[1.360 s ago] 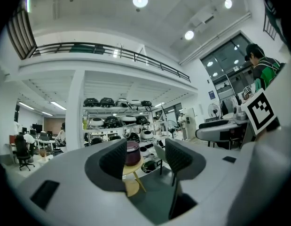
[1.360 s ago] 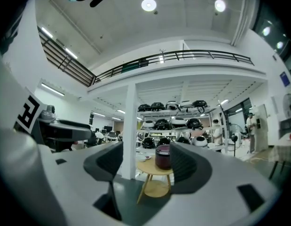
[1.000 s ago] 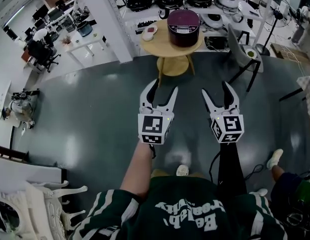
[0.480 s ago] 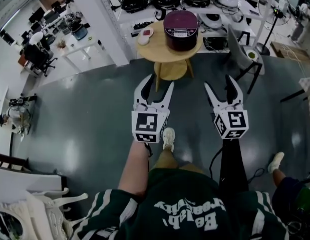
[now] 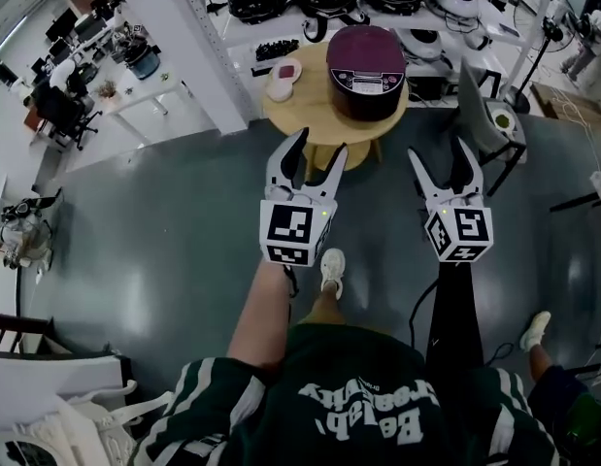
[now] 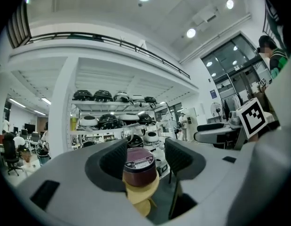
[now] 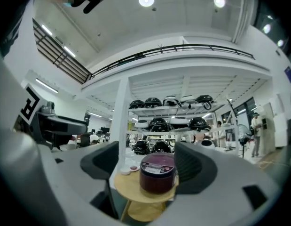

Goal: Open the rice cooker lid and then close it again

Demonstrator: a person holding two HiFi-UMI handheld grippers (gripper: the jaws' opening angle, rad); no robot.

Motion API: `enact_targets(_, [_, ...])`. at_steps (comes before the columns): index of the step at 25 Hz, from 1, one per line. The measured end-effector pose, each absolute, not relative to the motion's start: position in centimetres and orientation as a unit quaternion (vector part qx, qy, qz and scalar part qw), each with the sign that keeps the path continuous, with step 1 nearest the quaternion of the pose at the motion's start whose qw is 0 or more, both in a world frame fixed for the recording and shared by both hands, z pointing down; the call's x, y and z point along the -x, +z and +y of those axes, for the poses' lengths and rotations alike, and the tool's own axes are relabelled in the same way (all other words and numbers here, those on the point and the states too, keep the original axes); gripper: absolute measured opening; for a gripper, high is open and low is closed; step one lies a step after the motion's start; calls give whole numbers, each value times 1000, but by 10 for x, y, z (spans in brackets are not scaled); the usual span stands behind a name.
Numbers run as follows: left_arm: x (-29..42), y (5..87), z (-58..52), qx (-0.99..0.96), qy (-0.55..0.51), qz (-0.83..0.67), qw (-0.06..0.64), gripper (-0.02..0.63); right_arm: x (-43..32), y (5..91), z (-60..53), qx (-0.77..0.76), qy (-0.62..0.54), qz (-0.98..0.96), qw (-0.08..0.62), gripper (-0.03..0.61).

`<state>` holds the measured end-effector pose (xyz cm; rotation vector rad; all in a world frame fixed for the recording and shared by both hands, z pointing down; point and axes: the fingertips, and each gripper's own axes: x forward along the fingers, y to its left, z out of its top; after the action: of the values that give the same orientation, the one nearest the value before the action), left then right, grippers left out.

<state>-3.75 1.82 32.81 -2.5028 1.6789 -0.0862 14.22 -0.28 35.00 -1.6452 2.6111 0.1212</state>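
A dark purple rice cooker (image 5: 366, 58) stands with its lid down on a round wooden table (image 5: 302, 108) ahead of me. Both grippers are held level in the air short of the table, apart from the cooker. My left gripper (image 5: 321, 144) is open and empty, its tips near the table's front edge. My right gripper (image 5: 439, 150) is empty too, and its jaws are opening. In the left gripper view the cooker (image 6: 138, 166) shows far off between the jaws. In the right gripper view the cooker (image 7: 158, 173) sits on the table (image 7: 131, 185), well beyond the jaws.
A small white dish (image 5: 284, 74) lies on the table left of the cooker. Behind the table stand white shelves (image 5: 281, 22) with several other cookers. A grey chair (image 5: 480, 100) is at the right and a white desk (image 5: 135, 81) at the left. The floor is grey.
Both grippers have moved forward across the floor toward the table, and the cooker now looks larger and nearer. Both stay empty.
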Motion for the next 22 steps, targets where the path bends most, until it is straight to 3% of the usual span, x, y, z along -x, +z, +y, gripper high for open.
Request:
enact_targets(11, [71, 329, -179, 856, -26, 513, 58, 242, -76, 346, -173, 514, 42, 857, 2, 374])
enact_targets(22, [69, 359, -272, 883, -33, 467, 45, 242, -38, 377, -261, 487, 35, 870, -64, 357])
